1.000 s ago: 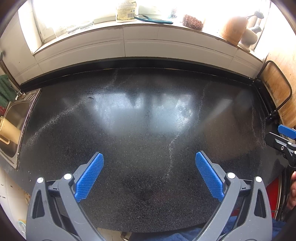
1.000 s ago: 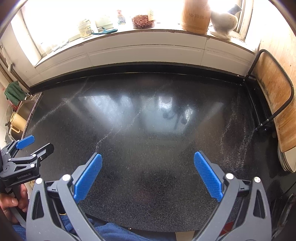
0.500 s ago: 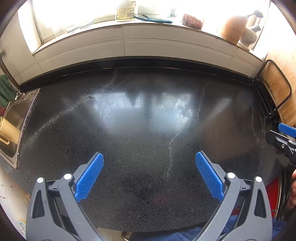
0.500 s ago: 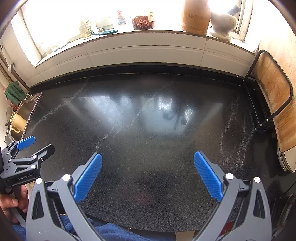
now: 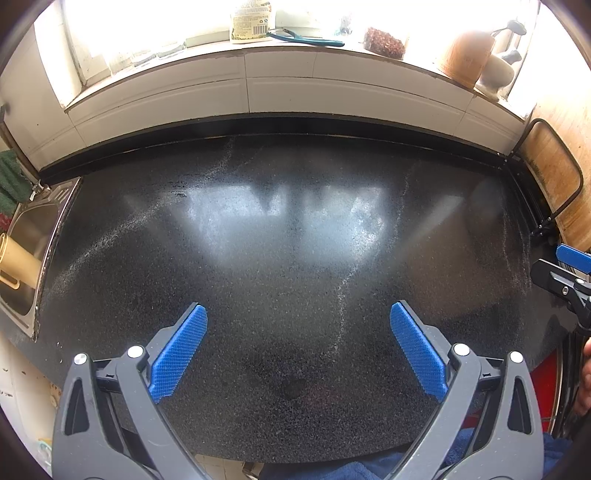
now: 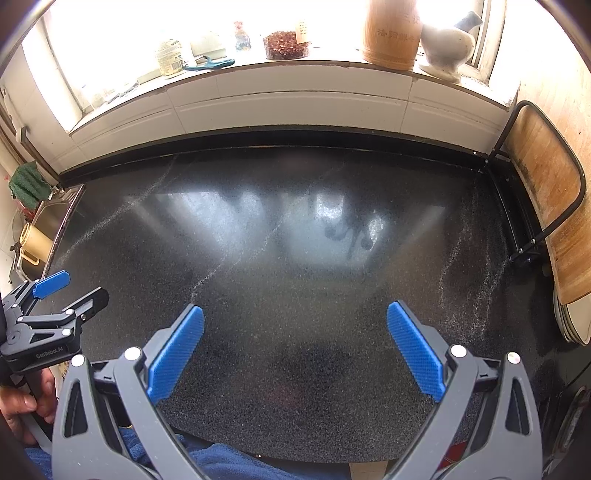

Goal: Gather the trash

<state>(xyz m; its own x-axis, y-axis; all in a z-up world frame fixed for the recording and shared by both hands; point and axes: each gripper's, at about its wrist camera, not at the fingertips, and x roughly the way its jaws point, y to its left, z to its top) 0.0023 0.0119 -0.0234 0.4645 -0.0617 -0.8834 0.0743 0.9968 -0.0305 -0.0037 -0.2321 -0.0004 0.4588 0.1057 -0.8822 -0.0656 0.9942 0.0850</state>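
Note:
My left gripper (image 5: 298,314) is open and empty, held above the black speckled countertop (image 5: 288,236). My right gripper (image 6: 295,317) is also open and empty above the same countertop (image 6: 295,258). The left gripper also shows at the left edge of the right wrist view (image 6: 70,288), and part of the right gripper at the right edge of the left wrist view (image 5: 561,266). No trash piece shows on the countertop in either view.
A steel sink (image 5: 26,236) holding a tan cup (image 5: 16,260) lies at the left. A wooden cutting board in a black rack (image 6: 546,206) stands at the right. The windowsill holds a wooden jar (image 6: 391,33), a white vessel (image 6: 447,44), scissors (image 5: 303,37) and a bottle (image 6: 170,55).

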